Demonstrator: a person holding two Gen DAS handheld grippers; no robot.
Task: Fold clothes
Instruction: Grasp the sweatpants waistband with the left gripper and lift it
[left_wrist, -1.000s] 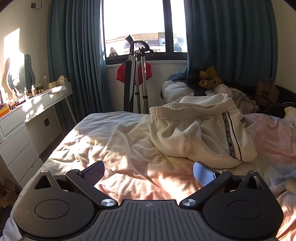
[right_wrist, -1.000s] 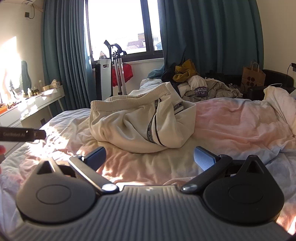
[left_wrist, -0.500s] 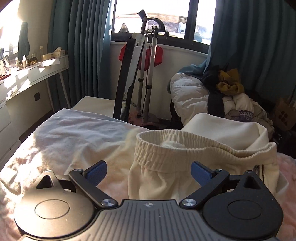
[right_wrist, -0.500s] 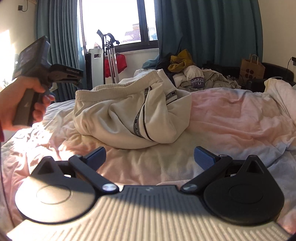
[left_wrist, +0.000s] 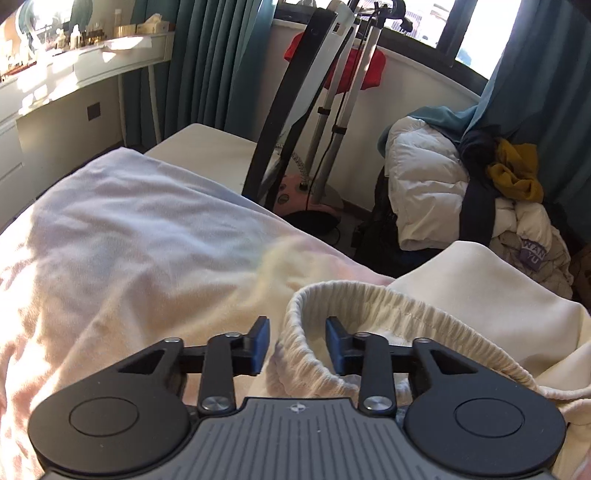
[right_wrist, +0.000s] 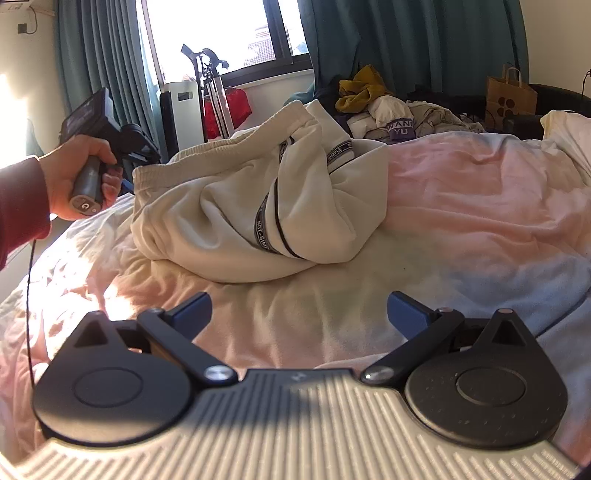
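Left wrist: left gripper (left_wrist: 297, 345) fingers narrowed, now straddling waistband (left_wrist: 295, 332).

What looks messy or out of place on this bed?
The cream sweatpants with striped side tape lie bunched in a crumpled heap on the rumpled pink bedsheet, unfolded. The left claw straddles their elastic waistband.

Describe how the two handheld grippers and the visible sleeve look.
Each gripper, left and right, has black linkage arms with silver pivot bolts, round black discs, a grey ribbed body and blue pads. From outside, the left has a black pistol-grip handle with a thin trailing black cable. The sleeve is dark red.
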